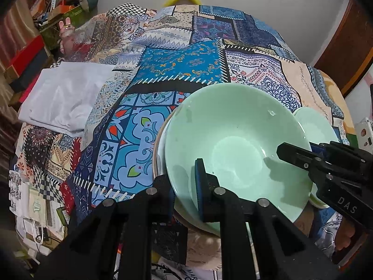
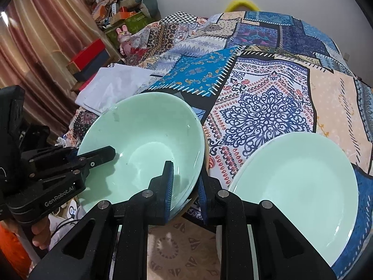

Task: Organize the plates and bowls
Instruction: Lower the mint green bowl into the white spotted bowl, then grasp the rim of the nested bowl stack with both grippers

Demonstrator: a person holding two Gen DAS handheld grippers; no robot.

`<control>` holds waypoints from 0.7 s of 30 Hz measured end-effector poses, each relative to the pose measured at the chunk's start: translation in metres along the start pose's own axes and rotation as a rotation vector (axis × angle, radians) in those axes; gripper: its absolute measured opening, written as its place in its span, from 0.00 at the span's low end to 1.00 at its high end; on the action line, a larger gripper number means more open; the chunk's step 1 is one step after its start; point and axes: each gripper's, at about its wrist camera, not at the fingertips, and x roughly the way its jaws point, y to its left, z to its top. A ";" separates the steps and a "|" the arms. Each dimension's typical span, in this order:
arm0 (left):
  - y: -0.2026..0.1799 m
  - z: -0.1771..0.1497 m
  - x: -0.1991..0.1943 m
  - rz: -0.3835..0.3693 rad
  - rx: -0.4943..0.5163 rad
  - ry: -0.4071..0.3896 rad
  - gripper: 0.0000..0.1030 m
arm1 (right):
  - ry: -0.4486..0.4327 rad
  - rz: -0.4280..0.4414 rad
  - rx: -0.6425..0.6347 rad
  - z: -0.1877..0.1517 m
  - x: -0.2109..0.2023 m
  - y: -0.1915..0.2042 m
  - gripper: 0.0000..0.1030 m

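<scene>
A large mint-green bowl (image 1: 235,140) (image 2: 144,140) rests on other dishes, whose pale and tan rims (image 1: 159,154) show at its left. My left gripper (image 1: 184,182) is shut on the bowl's near rim, one blue pad inside and the other finger outside. My right gripper (image 2: 185,186) is shut on the same bowl's right rim, which runs between its pads. Each gripper shows in the other's view: the right one (image 1: 293,154) and the left one (image 2: 98,156). A mint-green plate (image 2: 298,186) (image 1: 314,126) lies just right of the bowl.
A patchwork cloth (image 1: 177,65) covers the table. Folded white fabric (image 1: 63,98) (image 2: 112,86) lies at the left. Papers and cables (image 1: 35,207) sit by the left edge. Boxes, a pink bunny toy (image 2: 123,37) and curtains (image 2: 46,46) stand beyond.
</scene>
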 end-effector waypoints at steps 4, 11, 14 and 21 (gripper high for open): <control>-0.001 0.002 0.000 -0.001 0.000 0.010 0.14 | -0.003 -0.019 -0.007 0.001 -0.003 -0.001 0.20; 0.004 0.007 -0.007 -0.043 -0.055 0.041 0.20 | -0.034 -0.010 -0.012 0.002 -0.015 -0.005 0.20; 0.002 0.008 -0.010 -0.047 -0.055 0.051 0.23 | -0.042 -0.011 -0.024 0.002 -0.017 -0.003 0.20; -0.001 0.007 -0.016 -0.041 -0.040 0.045 0.26 | -0.043 0.003 -0.009 -0.001 -0.020 -0.008 0.20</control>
